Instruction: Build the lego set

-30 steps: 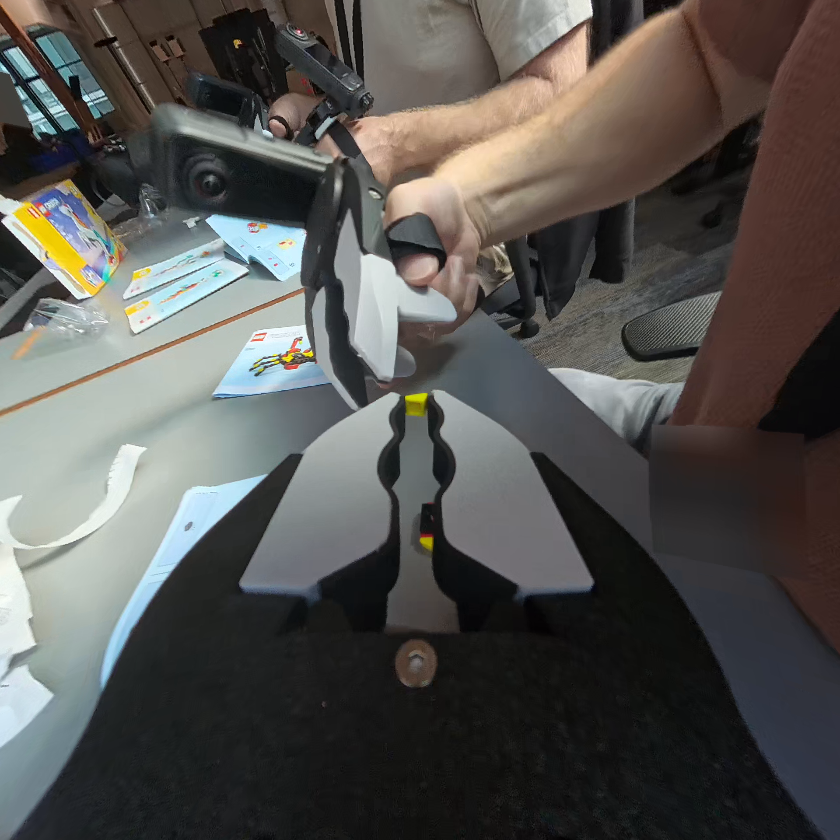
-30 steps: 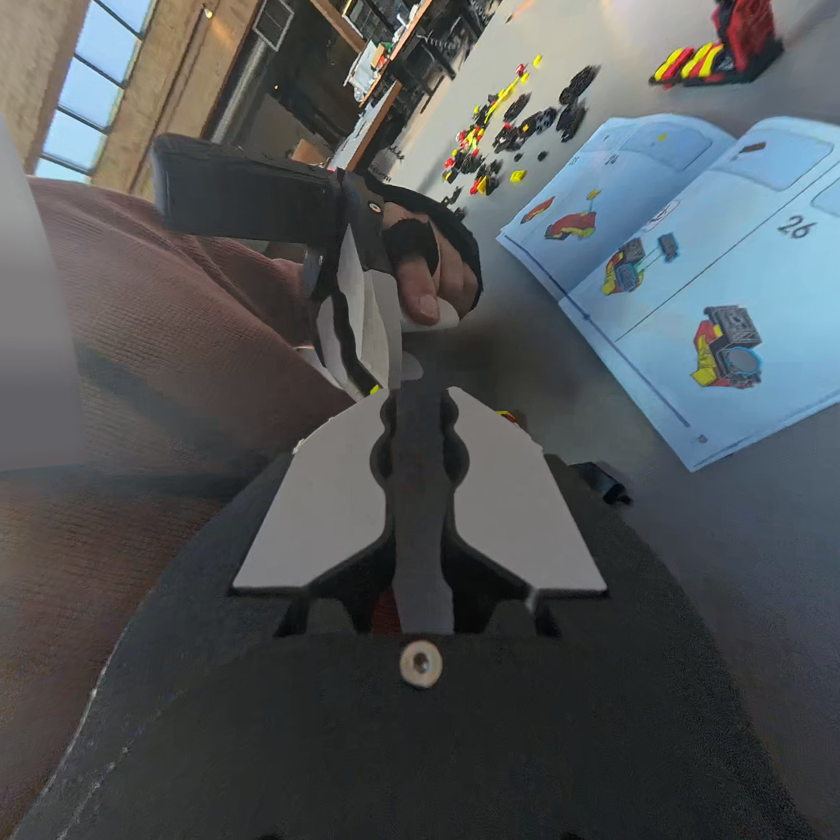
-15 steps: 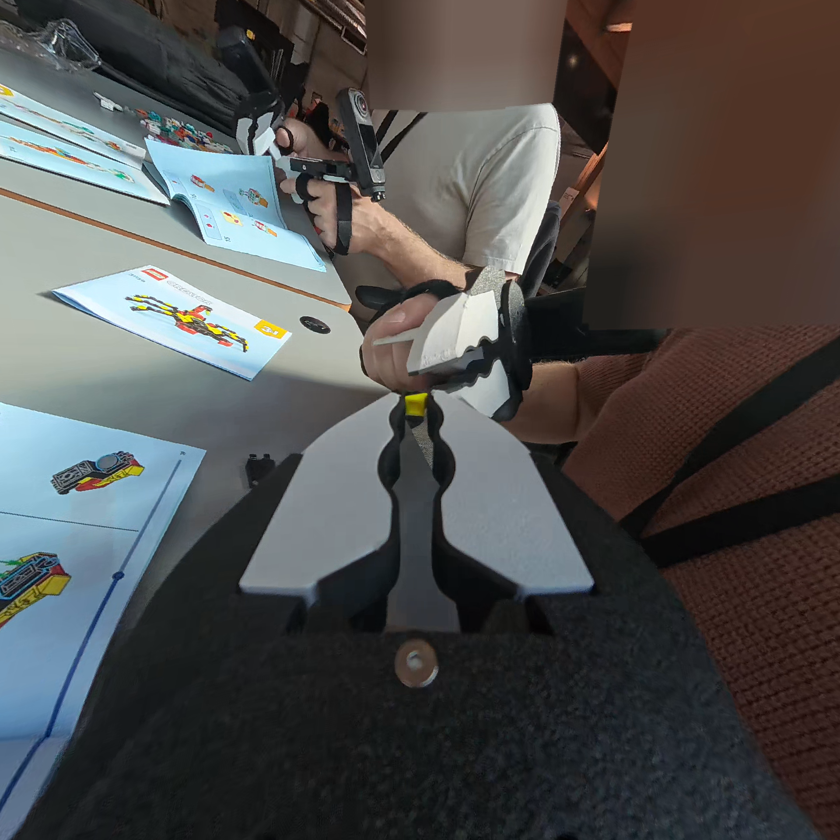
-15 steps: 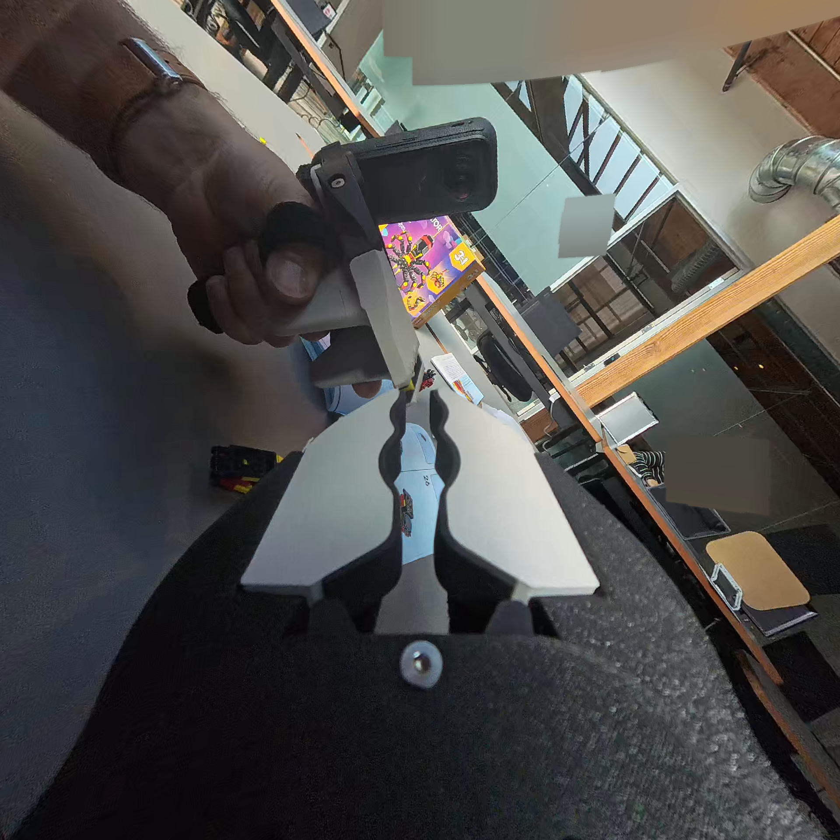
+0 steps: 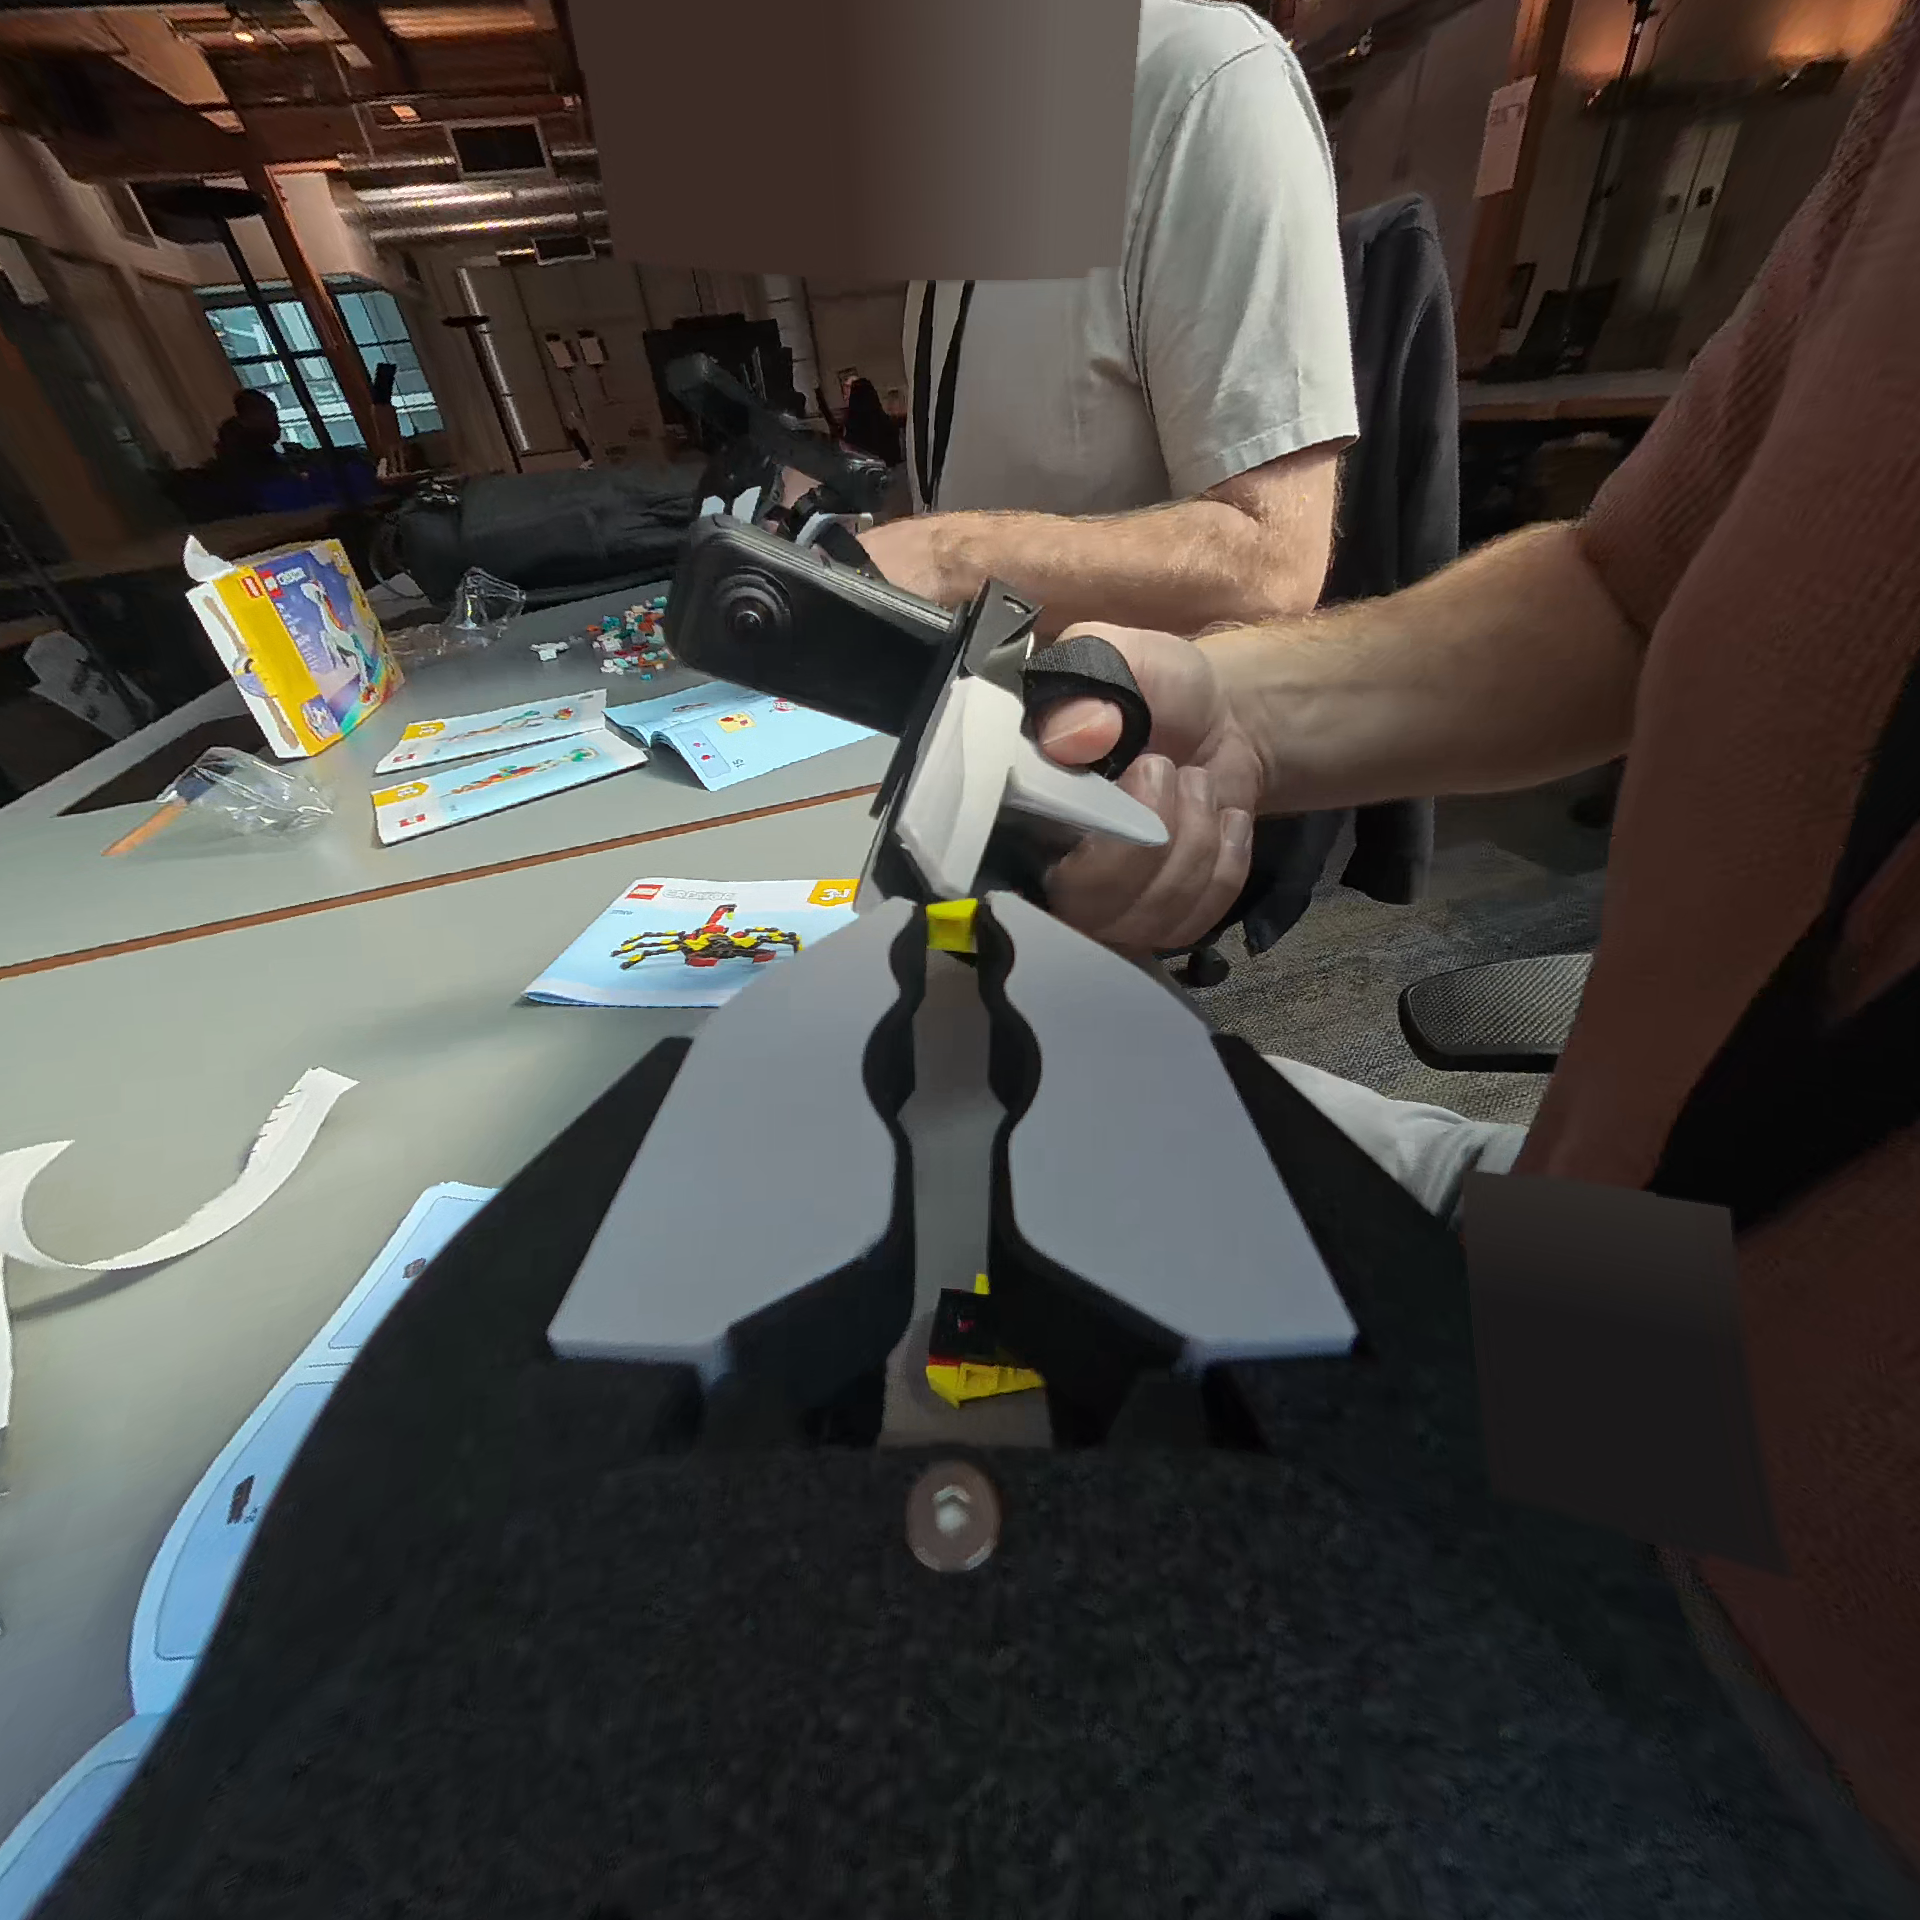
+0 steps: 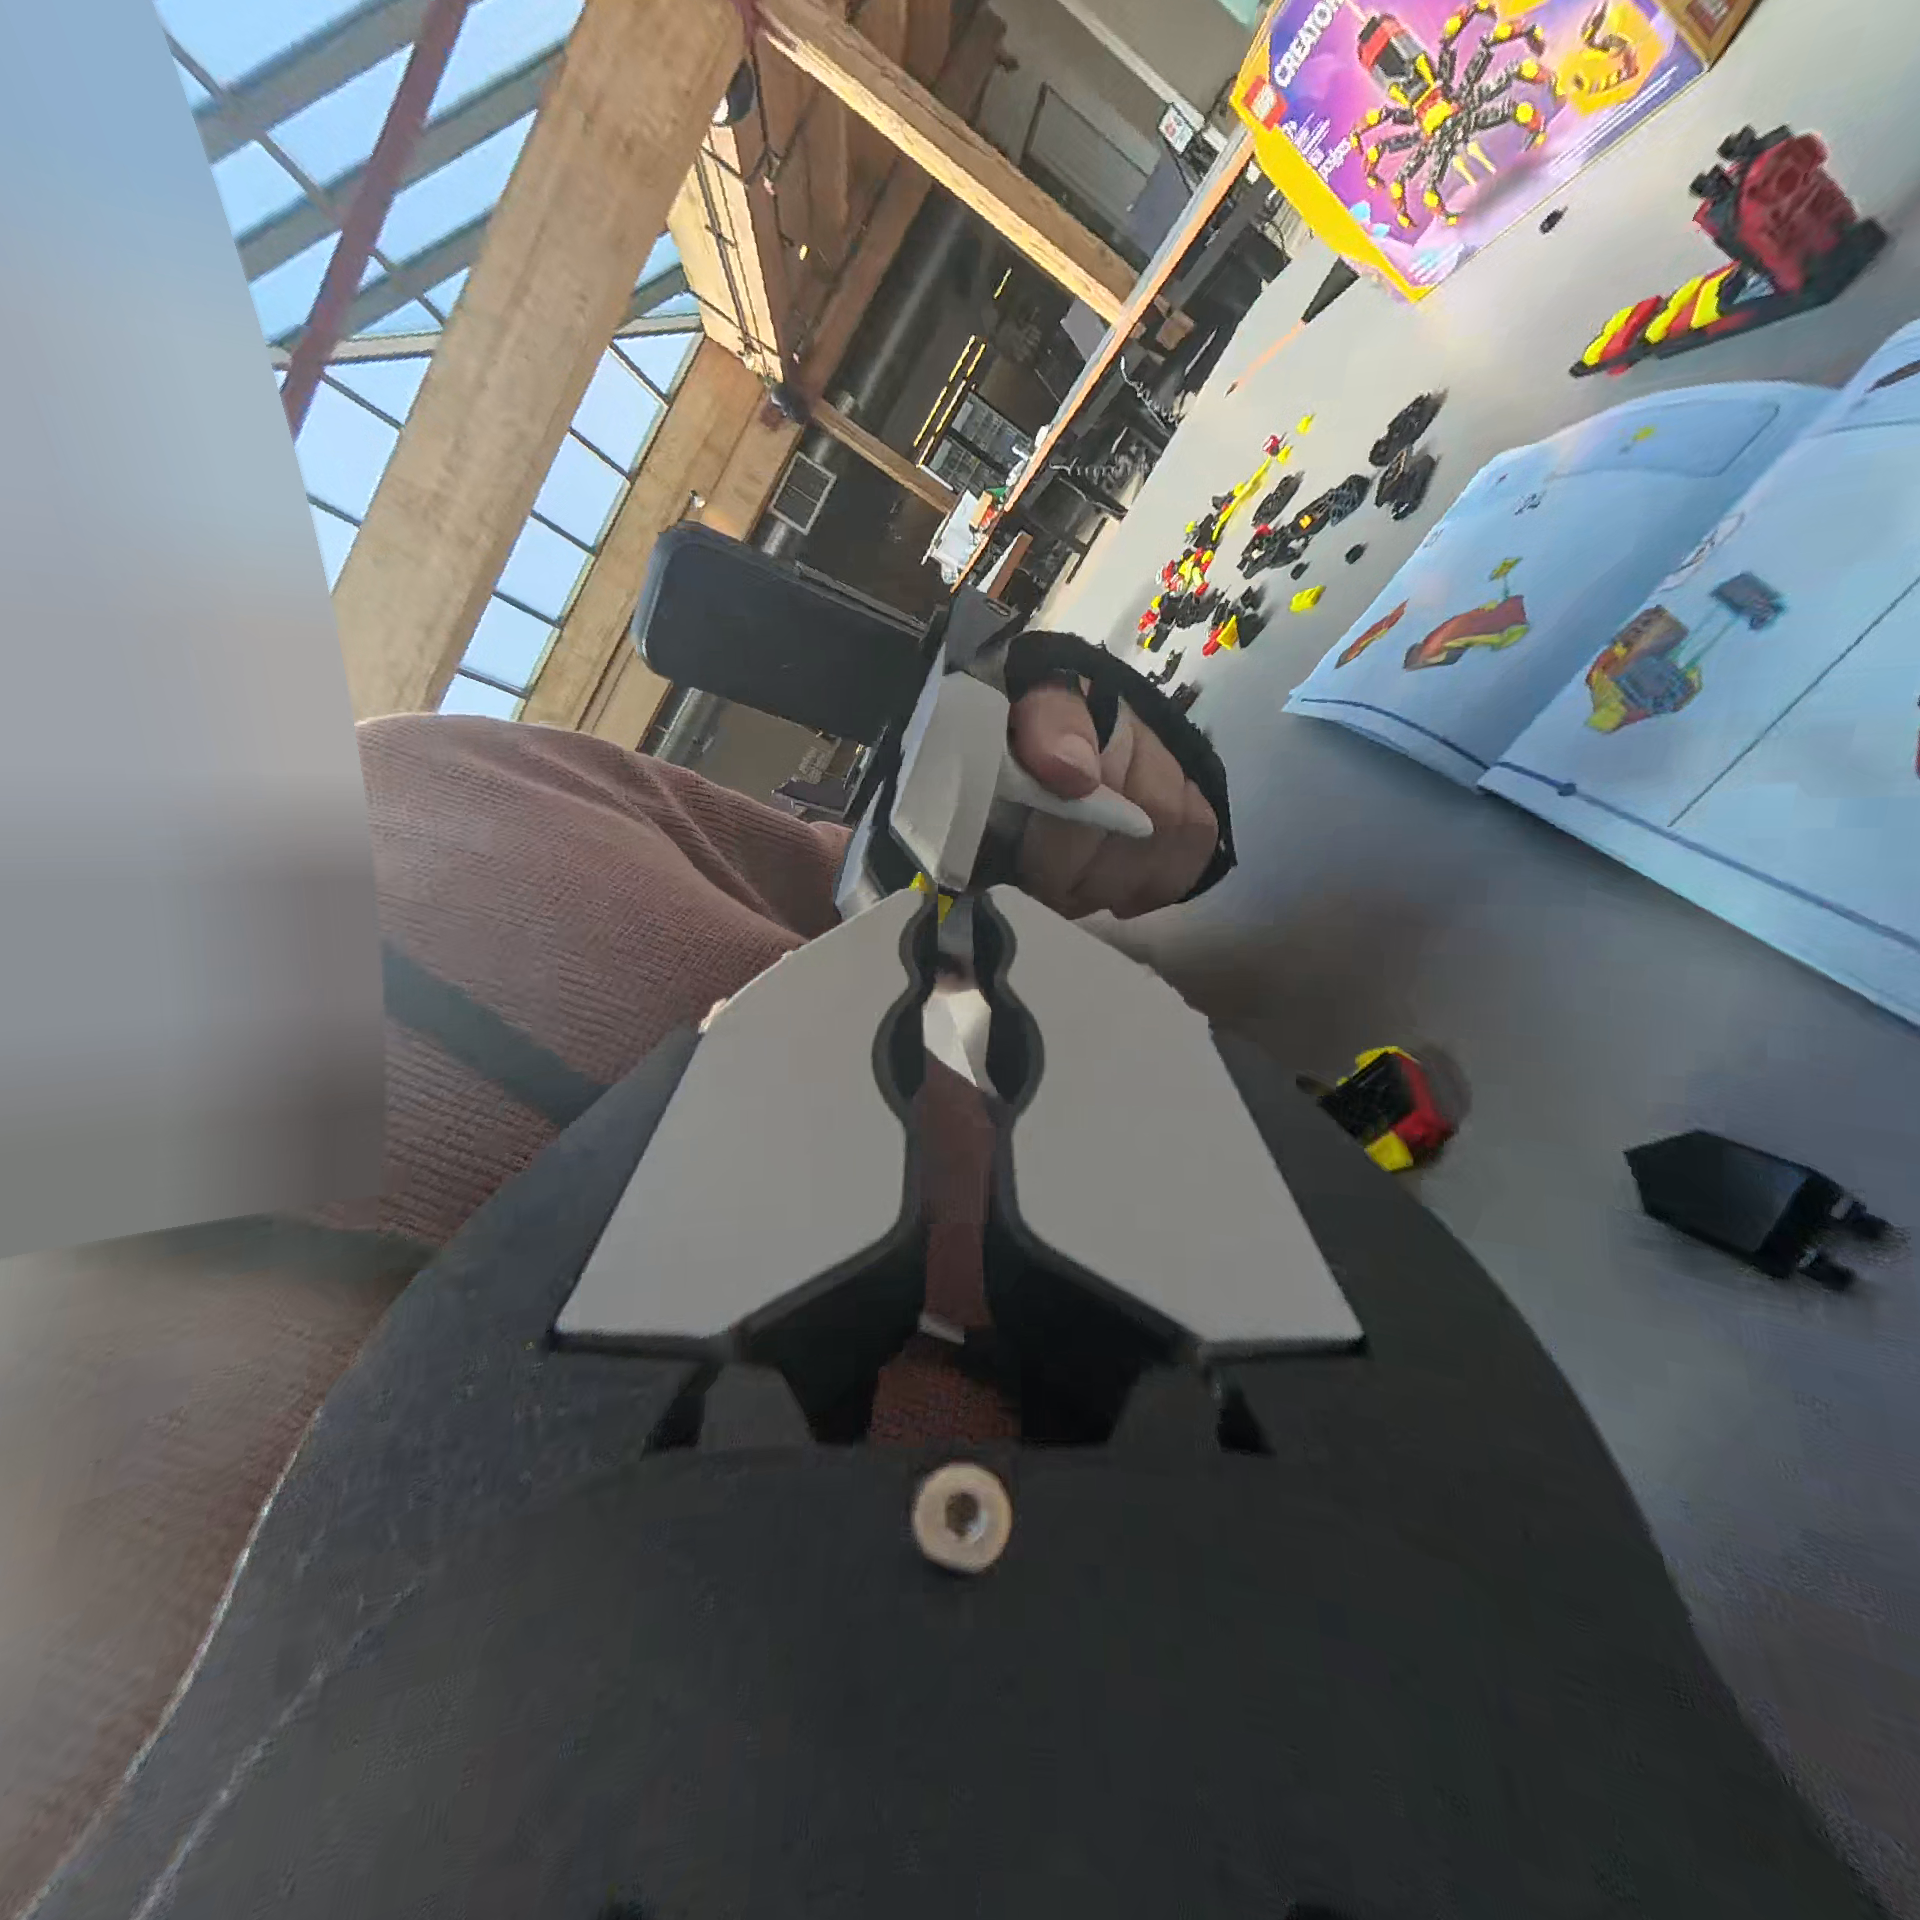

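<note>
Pinching one yellow brick, the left gripper meets the right gripper, its grip unclear.

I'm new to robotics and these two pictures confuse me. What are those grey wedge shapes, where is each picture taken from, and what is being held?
There is no robot here. A person holds a hand tool with two grey fingers in each hand, and a camera on each tool looks along its fingers. In the left view, the left gripper pinches a small yellow brick at its tips. The right gripper, held in the person's hand, meets it there. The right view shows the same meeting from the other side, with the right gripper nearly closed. On the grey table lie an open instruction booklet, loose bricks, a part-built model and the set's box.
</note>
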Demonstrator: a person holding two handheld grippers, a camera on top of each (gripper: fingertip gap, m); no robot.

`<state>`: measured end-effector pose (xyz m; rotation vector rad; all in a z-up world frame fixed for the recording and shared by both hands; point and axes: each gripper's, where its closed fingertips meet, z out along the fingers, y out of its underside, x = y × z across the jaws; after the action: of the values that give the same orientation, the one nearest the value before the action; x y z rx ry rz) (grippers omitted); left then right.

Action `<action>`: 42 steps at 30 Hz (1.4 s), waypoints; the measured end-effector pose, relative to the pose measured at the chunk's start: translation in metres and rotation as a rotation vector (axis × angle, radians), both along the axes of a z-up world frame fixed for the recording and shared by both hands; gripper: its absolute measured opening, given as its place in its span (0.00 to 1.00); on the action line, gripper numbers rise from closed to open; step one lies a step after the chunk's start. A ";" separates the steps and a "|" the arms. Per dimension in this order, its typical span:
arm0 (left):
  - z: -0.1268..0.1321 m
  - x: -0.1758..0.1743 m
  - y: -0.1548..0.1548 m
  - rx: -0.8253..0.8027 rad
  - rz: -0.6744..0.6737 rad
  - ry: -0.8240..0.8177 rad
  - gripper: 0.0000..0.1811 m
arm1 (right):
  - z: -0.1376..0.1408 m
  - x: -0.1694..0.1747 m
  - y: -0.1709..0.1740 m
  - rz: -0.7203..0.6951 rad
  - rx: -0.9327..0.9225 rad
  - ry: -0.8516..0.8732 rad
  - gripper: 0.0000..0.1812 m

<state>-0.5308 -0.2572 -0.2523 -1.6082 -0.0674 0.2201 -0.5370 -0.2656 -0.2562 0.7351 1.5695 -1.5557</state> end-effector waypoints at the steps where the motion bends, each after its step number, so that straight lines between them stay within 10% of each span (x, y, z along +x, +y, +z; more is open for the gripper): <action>1: 0.000 0.000 0.000 -0.007 0.011 0.025 0.05 | 0.002 0.004 -0.002 0.029 -0.012 -0.032 0.05; 42: -0.009 -0.002 0.001 -0.065 0.047 0.119 0.05 | -0.005 0.008 -0.008 0.060 -0.071 -0.231 0.04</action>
<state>-0.5325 -0.2564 -0.2618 -1.6563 -0.0066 0.3569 -0.5291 -0.2736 -0.2615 0.7912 1.3484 -1.4206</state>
